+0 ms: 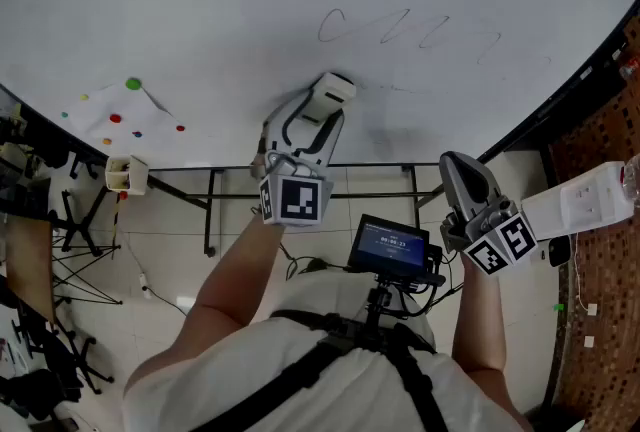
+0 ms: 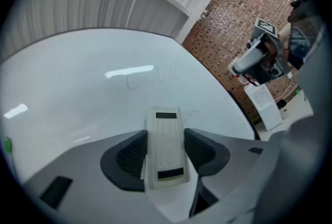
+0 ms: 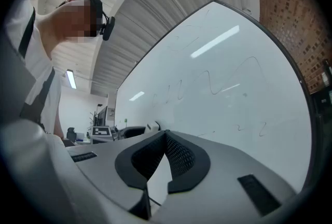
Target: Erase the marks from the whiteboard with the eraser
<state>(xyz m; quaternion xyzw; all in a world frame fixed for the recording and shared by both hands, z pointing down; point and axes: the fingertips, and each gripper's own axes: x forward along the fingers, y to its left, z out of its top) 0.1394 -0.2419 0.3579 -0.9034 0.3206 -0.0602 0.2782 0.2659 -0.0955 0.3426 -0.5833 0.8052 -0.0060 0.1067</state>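
white shirt (image 1: 230, 360), black harness straps (image 1: 408, 375)

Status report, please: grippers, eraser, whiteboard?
Left gripper shut on eraser, at whiteboard. Right gripper shut, empty. Marks unerased beyond eraser. Nothing in the way.

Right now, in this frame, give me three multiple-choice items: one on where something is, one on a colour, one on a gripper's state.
1. Where is the eraser?
A. Lying on the floor.
B. Between the jaws of the left gripper, up by the whiteboard.
C. On a shelf.

2. What colour is the eraser's body?
A. Red.
B. Blue.
C. White.

3. How do the jaws of the right gripper stand?
A. Together, with nothing between them.
B. Wide apart.
C. Clamped on a marker pen.

Answers:
1 B: the left gripper view shows both pads against its sides.
2 C: in that view it is white with two black patches.
3 A: the right gripper view shows the jaw tips meeting, with only the board beyond them.
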